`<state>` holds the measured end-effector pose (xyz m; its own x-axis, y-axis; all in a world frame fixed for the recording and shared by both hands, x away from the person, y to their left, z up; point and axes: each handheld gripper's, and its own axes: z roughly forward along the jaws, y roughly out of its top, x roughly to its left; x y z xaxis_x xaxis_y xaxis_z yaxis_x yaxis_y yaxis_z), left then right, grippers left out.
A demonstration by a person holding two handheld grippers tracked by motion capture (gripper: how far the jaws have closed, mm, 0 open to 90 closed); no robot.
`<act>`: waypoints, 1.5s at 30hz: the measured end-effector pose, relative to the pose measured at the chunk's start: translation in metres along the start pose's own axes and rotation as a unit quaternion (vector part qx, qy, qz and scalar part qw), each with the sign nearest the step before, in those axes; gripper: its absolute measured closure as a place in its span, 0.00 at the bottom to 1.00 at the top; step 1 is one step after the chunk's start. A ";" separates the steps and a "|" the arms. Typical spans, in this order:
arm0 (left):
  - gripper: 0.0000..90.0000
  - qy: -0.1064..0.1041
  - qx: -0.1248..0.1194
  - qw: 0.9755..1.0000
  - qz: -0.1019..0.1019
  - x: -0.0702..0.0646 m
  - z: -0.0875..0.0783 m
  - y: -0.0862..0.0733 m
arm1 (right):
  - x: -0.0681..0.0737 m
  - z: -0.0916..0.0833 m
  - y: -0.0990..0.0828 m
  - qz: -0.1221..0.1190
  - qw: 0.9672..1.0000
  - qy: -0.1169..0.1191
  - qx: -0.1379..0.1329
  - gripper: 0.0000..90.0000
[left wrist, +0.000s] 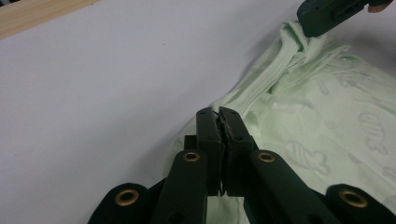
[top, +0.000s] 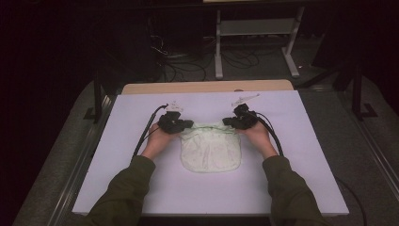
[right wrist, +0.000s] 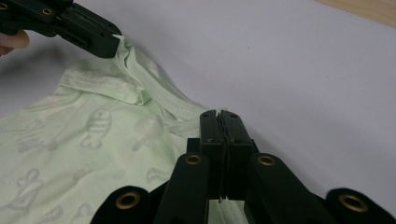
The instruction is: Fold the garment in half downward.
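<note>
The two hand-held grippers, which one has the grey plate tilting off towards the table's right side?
The right hand-held gripper; like the left, it is shut on the green garment.

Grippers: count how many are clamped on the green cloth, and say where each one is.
2. The left gripper is shut on the green cloth at its far left corner; the right gripper is shut on its far right corner. Both corners sit on the white table.

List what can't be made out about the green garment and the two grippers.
- Garment, high view: its print is too small and dim to read.
- Left gripper, left gripper view: the shut jaws cover the pinched cloth.
- Right gripper, right gripper view: the same; the garment's lower part runs off the frame.
</note>
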<state>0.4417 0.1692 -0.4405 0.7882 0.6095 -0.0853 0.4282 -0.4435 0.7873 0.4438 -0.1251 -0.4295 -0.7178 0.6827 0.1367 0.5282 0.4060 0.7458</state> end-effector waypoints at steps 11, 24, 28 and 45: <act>0.98 -0.010 -0.010 1.000 -0.003 -0.010 -0.007 -0.005 | 0.007 -0.007 -0.005 -0.005 1.000 0.005 0.000 0.98; 0.98 -0.012 -0.010 1.000 0.004 -0.020 -0.017 -0.010 | 0.017 -0.015 -0.012 -0.006 1.000 0.012 -0.005 0.98; 0.98 -0.012 -0.008 1.000 0.008 -0.025 -0.020 -0.012 | 0.021 -0.019 -0.014 -0.008 1.000 0.014 -0.005 0.98; 0.98 -0.019 -0.003 1.000 0.021 -0.040 -0.034 -0.013 | 0.038 -0.034 -0.022 -0.019 0.999 0.027 -0.007 0.98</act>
<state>0.3895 0.1731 -0.4267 0.8221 0.5645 -0.0745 0.3912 -0.4649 0.7942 0.3896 -0.1286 -0.4190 -0.7609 0.6331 0.1424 0.4937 0.4223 0.7602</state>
